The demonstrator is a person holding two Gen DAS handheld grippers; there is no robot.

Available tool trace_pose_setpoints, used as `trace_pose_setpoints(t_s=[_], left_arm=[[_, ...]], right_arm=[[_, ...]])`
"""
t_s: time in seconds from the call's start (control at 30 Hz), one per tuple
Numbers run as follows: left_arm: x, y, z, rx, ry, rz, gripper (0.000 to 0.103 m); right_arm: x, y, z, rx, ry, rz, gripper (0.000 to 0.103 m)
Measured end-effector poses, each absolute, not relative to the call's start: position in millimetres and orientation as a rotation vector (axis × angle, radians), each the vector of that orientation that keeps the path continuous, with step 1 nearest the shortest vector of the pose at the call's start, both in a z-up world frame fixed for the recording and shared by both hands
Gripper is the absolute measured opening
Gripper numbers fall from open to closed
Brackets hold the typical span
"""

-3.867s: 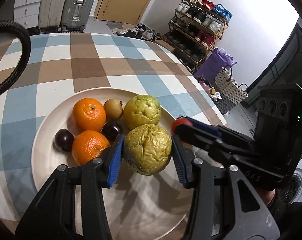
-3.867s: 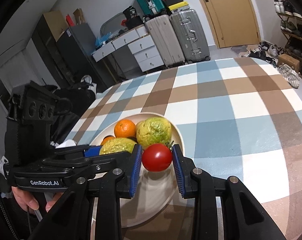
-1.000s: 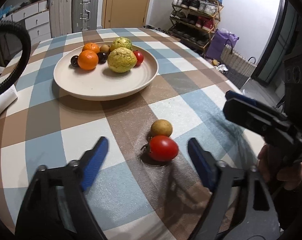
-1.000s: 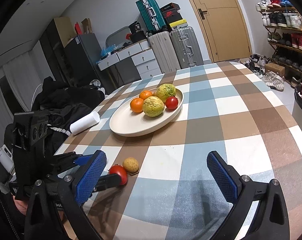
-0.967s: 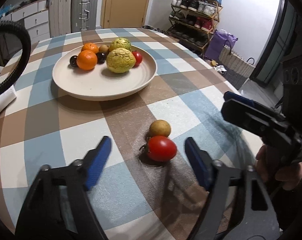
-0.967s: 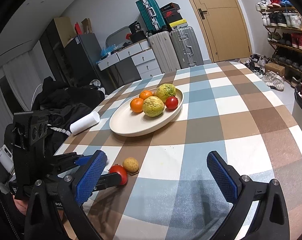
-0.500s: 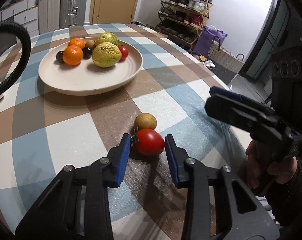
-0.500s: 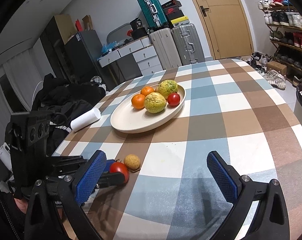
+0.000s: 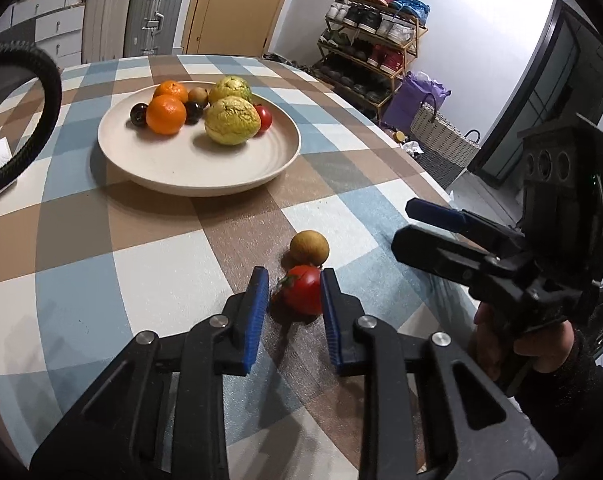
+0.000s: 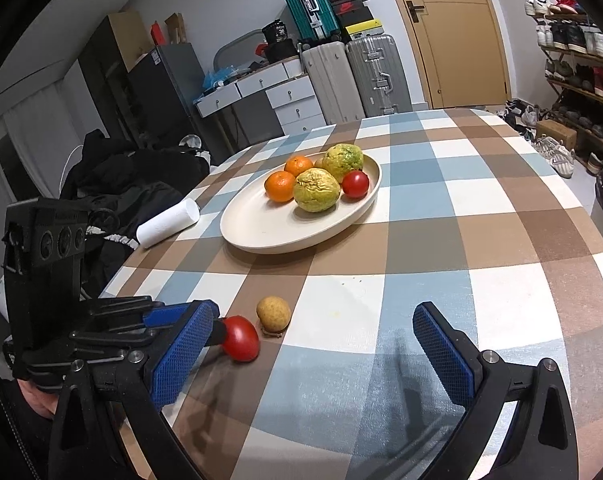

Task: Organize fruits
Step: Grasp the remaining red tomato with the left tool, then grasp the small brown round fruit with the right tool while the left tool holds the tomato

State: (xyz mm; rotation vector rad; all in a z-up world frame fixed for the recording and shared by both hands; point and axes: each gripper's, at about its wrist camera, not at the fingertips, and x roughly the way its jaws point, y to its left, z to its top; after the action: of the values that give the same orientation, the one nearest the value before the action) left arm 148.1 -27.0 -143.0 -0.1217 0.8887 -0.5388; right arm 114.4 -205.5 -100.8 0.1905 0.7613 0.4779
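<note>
Left wrist: our left gripper [image 9: 293, 294] brackets the tomato [image 9: 302, 295] on the counter [image 9: 161, 248], jaws narrowed, right pad touching, left pad just off; brown fruit [image 9: 309, 247] sits just beyond. Right wrist: right gripper [image 10: 309, 344] wide open, empty, farther away; plate [image 10: 261, 236] well ahead.

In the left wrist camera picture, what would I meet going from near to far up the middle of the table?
Blue-padded left tongs → red tomato → small round brown fruit → cream round plate → wrinkled yellow-green fruit → orange tangerine at the back.
</note>
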Motion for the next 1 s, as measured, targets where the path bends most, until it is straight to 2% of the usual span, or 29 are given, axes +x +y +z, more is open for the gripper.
trace_pose_setpoints(t_s=[0.03, 0.07, 0.1, 0.13, 0.17, 0.2, 0.37, 0.47, 0.7, 1.0], left_arm=[[148.1, -27.9, -143.6, -0.122, 0.891, -0.544, 0.024], [148.8, -29.0, -144.2, -0.121, 0.893, -0.547, 0.029], [149.8, -30.4, -145.3, -0.118, 0.899, -0.544, 0.039], [151.0, -32.3, -146.8, -0.118, 0.909, -0.545, 0.043], [152.2, -34.2, -148.6, -0.123, 0.921, -0.556, 0.051], [154.0, -37.3, -150.7, -0.122, 0.94, -0.562, 0.054], [155.4, -49.3, -153.7, -0.074, 0.933, -0.556, 0.053], [157.3, -52.6, -154.9, -0.054, 0.935, -0.572, 0.028], [155.6, -37.0, -147.5, -0.066, 0.901, -0.56, 0.028], [155.7, 21.1, -121.8, -0.133, 0.821, -0.455, 0.028]], right_arm=[[114.7, -205.8, -100.9, 0.19, 0.762, 0.476, 0.102], [115.1, -206.1, -101.2, 0.192, 0.764, 0.476, 0.102], [115.3, -206.0, -101.4, 0.193, 0.766, 0.475, 0.102], [115.6, -206.2, -101.6, 0.194, 0.767, 0.474, 0.102], [115.8, -206.4, -101.6, 0.193, 0.768, 0.475, 0.102], [115.7, -206.0, -101.6, 0.193, 0.769, 0.476, 0.102], [116.8, -205.8, -102.5, 0.191, 0.772, 0.48, 0.102], [116.7, -204.9, -102.8, 0.188, 0.777, 0.486, 0.102], [118.9, -196.7, -104.2, 0.17, 0.8, 0.516, 0.102], [127.5, -163.1, -107.2, 0.089, 0.819, 0.551, 0.1]])
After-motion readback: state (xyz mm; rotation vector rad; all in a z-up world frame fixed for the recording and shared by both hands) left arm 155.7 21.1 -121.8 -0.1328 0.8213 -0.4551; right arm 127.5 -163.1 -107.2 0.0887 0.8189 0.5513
